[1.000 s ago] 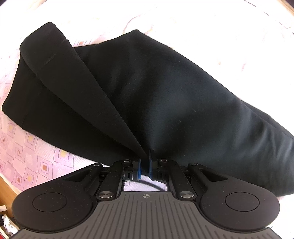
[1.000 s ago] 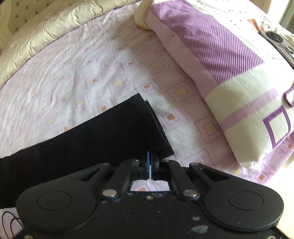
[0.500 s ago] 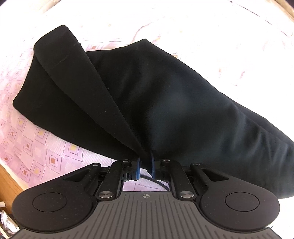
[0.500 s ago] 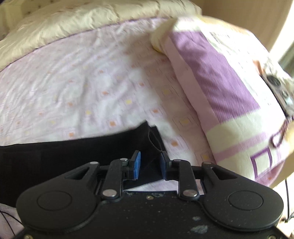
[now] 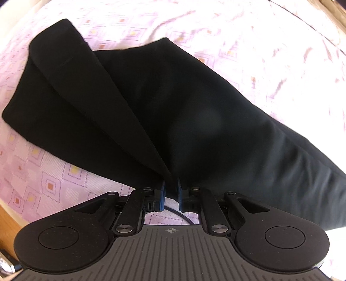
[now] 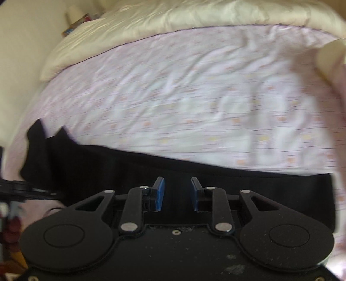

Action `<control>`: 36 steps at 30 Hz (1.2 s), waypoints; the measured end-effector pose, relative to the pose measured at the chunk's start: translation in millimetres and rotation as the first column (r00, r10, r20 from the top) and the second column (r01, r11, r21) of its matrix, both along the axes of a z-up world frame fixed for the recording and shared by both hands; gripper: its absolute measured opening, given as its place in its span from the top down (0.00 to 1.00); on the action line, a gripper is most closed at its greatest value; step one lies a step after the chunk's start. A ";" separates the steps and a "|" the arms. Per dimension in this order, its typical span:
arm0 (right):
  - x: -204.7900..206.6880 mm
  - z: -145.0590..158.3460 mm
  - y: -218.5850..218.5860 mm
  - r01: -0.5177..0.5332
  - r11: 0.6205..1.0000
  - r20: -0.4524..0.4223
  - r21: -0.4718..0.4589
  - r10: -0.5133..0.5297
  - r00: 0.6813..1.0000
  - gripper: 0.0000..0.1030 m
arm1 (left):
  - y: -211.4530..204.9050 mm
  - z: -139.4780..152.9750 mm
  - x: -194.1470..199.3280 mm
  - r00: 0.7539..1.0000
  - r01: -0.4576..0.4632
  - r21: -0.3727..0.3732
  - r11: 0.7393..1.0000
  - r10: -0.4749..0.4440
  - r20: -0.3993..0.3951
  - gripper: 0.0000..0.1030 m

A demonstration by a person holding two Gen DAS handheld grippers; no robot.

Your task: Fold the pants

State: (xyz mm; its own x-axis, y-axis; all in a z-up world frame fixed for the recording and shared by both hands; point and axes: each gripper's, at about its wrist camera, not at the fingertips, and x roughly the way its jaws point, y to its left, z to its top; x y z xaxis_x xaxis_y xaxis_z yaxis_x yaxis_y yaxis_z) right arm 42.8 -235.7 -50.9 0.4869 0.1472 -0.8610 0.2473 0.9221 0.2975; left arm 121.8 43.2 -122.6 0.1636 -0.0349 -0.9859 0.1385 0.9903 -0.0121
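While the black pants [image 5: 164, 112] lie spread across the pink patterned bedsheet [image 5: 270, 54], the left gripper [image 5: 170, 193] sits low at their near edge, its body level and pointing forward over the cloth. Its blue pads [image 5: 161, 195] stand close together with a bunched ridge of the fabric pinched between them; from that point the cloth fans outward in two overlapping layers toward the far left corner. A thin dark cord [image 5: 183, 217] runs beneath the fingers.

Moving right, the right gripper [image 6: 177, 193] is held over the long band of the pants [image 6: 248, 190], tilted slightly downward. Its jaws are parted wide, blue pads [image 6: 160, 192] well apart, with nothing between them but the dark cloth beneath. Beyond the pants the sheet [image 6: 194, 97] runs to a cream quilted bed border [image 6: 173, 19]. This view is blurred.
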 end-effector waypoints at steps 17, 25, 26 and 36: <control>87.9 -83.0 149.0 0.013 0.994 -0.274 -0.113 -0.044 0.961 0.75 | 45.2 -10.1 42.9 0.965 0.198 -0.247 0.948 -0.233 -0.121 0.88; 86.3 -83.0 148.5 0.144 0.980 -0.278 -0.139 -0.179 0.944 0.79 | 97.4 32.3 74.5 0.933 0.349 -0.246 0.904 -0.360 0.000 0.88; 85.6 -82.8 149.9 0.150 0.978 -0.277 -0.146 -0.186 0.943 0.79 | 105.1 46.4 84.3 0.933 0.356 -0.231 0.906 -0.359 0.027 0.88; 92.6 -63.5 160.1 0.164 0.964 -0.254 -0.208 -0.215 0.943 0.71 | 170.7 84.8 205.3 0.973 0.208 -0.081 0.975 -0.198 0.114 0.88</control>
State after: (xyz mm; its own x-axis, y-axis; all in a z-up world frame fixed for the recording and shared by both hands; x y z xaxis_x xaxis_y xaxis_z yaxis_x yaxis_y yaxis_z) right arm 135.5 -75.6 -114.4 0.2335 -0.0962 -0.9676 0.4705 0.8820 0.0258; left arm 327.1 213.9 -37.7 0.2460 -0.1680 -0.9546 0.3420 0.9366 -0.0767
